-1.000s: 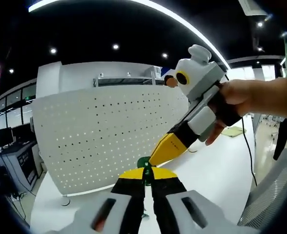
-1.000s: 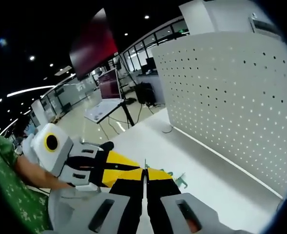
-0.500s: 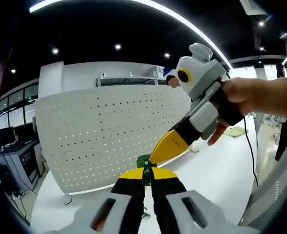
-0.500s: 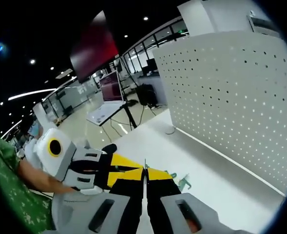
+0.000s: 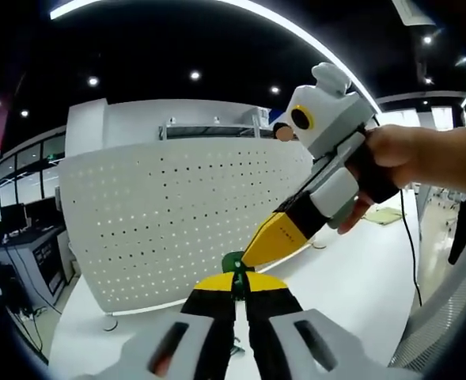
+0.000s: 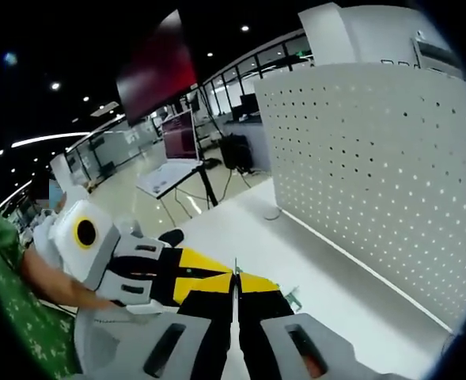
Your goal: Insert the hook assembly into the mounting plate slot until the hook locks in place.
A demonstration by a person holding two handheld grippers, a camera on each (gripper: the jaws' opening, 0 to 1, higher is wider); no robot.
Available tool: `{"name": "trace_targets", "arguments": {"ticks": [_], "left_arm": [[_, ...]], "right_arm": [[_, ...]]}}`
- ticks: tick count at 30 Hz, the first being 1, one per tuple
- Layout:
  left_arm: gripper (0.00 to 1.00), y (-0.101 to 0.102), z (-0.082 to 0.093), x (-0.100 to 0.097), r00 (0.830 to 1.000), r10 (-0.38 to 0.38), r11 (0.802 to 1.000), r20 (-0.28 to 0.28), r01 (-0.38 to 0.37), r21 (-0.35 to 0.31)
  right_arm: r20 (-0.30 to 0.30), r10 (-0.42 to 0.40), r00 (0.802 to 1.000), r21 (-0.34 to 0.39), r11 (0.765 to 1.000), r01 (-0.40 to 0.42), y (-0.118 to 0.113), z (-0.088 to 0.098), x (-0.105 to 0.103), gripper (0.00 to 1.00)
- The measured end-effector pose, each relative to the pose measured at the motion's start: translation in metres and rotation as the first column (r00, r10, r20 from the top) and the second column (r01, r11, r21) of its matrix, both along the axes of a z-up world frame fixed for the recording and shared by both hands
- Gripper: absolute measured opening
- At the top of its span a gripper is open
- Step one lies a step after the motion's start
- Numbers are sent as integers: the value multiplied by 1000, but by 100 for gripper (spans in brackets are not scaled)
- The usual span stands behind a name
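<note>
both claws closed on one small green hook assembly point(image 5: 233, 264), near the white pegboard point(image 5: 177, 222).
left gripper point(image 5: 234, 283) and right gripper point(image 6: 234, 283) pinch it together; it seems light, stiff and thin, so hold it by the flat part.

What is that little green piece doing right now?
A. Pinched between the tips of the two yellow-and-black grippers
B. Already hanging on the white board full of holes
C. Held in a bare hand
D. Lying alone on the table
A: in the left gripper view the green hook piece sits at the closed tips of the left gripper, with the right gripper touching it, in front of the pegboard.
</note>
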State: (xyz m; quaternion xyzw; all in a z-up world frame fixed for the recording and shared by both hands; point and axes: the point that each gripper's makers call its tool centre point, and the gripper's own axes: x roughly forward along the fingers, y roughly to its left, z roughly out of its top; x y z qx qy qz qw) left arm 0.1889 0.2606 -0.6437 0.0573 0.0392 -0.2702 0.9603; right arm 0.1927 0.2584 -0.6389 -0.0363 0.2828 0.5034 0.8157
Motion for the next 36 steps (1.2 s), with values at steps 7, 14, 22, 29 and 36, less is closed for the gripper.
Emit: {"name": "trace_targets", "arguments": {"ticks": [7, 14, 22, 29, 36], "left_arm": [[3, 6, 5, 2, 1000, 16, 1000, 5, -16, -10], [3, 15, 10, 10, 999, 32, 999, 5, -32, -26], [3, 16, 10, 18, 999, 33, 999, 1, -33, -30], [3, 22, 16, 25, 999, 33, 999, -14, -34, -38], [3, 35, 24, 32, 998, 52, 998, -24, -52, -40]], "right_arm": [[-1, 2, 1000, -1, 1000, -2, 5, 5, 4, 0], [42, 3, 999, 8, 1000, -4, 13, 10, 10, 1], [80, -26, 996, 24, 999, 24, 6, 13, 21, 7], [109, -65, 992, 66, 996, 58, -7, 25, 29, 9], [161, -137, 977, 134, 984, 115, -20, 40, 34, 15]]}}
